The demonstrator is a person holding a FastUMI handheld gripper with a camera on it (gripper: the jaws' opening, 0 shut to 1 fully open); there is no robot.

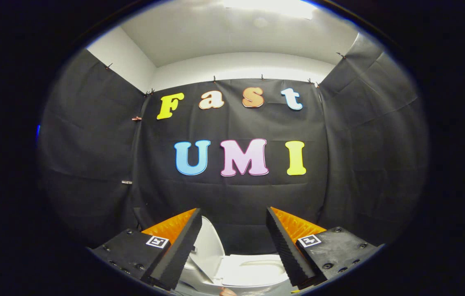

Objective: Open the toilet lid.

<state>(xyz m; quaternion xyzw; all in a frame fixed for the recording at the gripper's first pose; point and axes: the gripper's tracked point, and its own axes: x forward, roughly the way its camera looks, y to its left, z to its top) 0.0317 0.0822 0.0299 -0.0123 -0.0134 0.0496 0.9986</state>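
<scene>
Gripper view shows my tool (232,246) spread apart, holding nothing; its fingers hide part of the raised toilet lid (209,246) and seat (253,269)

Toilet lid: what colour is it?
White. The raised toilet lid shows best in the gripper view, just beyond the open gripper, beside the white seat.

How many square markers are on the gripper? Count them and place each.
2. One marker sits at the base of the left finger, the other at the base of the right finger. The gripper is open, with the toilet beyond its fingers. More may be hidden.
</scene>
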